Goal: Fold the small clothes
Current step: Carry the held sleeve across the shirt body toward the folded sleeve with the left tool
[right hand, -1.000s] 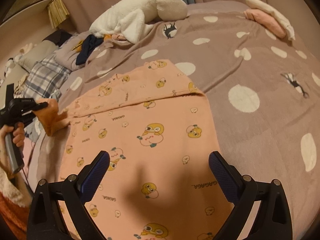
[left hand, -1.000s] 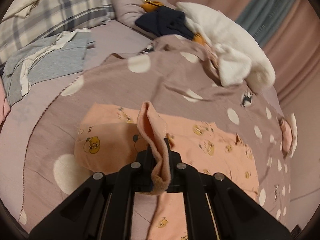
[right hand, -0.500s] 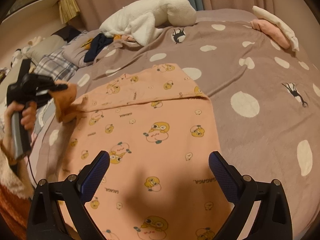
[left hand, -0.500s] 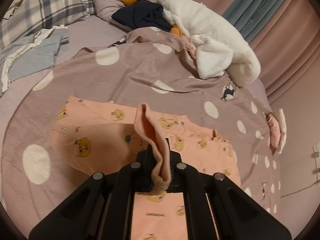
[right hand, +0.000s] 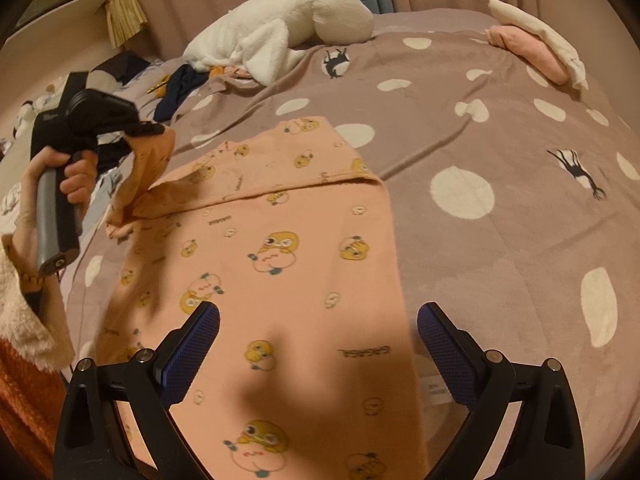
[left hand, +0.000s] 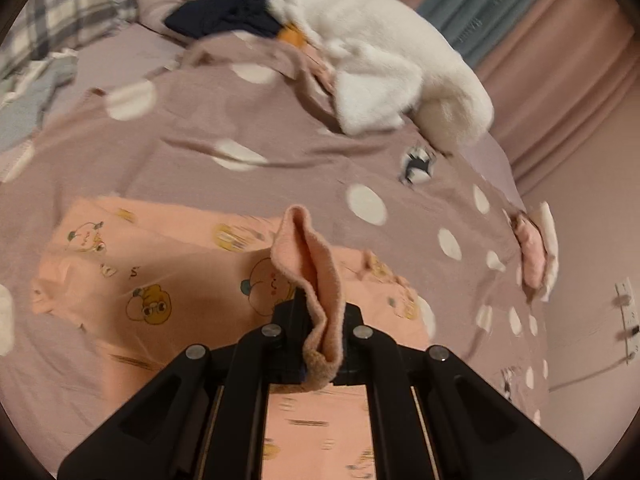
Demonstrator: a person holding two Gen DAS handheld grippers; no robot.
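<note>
A: We've carried the cuff (left hand: 316, 280) across with the left tool (right hand: 150, 130) pressed together on it — the sleeve now lifts off the pink top (right hand: 288, 264), which lies flat on the bed (right hand: 500, 128), and is coming inward over the body.

B: So the sleeve fold is under way. And our right tool (right hand: 318, 354)?

A: Spread wide, holding nothing, low over the hem end.

B: Anything in the way?

A: No — the white plush (right hand: 280, 24), dark garment (left hand: 224, 10) and folded stack (right hand: 536, 44) sit well apart
</note>
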